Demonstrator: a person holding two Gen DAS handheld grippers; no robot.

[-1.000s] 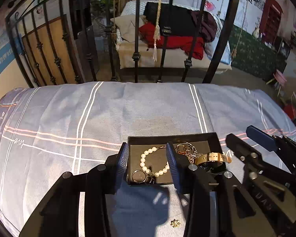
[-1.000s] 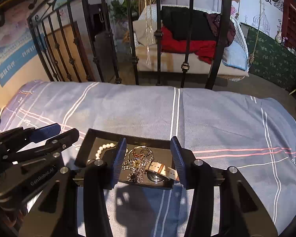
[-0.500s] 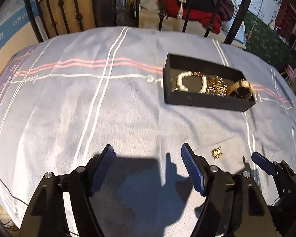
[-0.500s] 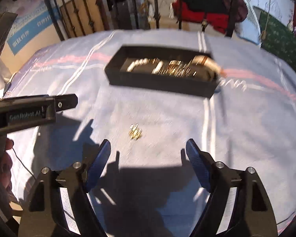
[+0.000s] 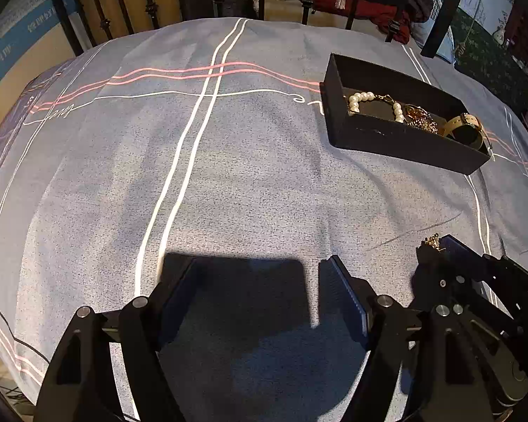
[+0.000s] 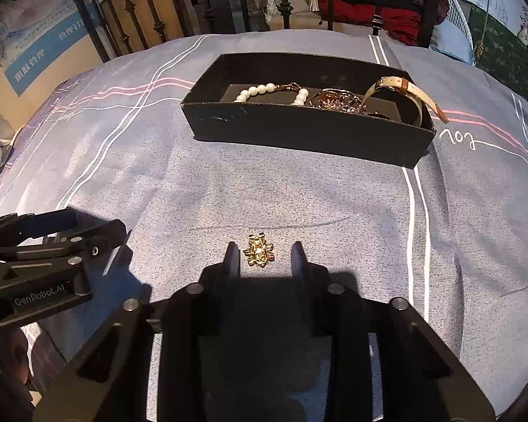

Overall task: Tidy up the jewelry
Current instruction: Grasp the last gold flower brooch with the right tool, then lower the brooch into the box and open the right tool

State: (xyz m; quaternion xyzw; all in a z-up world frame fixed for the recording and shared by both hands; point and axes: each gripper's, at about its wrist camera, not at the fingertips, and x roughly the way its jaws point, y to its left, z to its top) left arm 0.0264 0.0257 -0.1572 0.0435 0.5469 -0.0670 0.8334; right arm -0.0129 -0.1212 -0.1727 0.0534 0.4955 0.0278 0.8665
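Bed: striped grey bedspread; it carries everything listed.

Black jewelry box: far side of the bedspread, holding a pearl bracelet, a tangle of gold chain and a strap watch.

Right tool: yours nearest the work, released, fingers straddling the brooch and apart from it.

Left tool: spread wide, grasping nothing, off to the left.

Gold brooch: flat on the bedspread, directly between the right tool's fingertips, box straight ahead.

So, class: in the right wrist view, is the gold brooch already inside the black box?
No, the gold brooch lies on the bedsheet between the fingers of the right hand-held gripper, well short of the black box.
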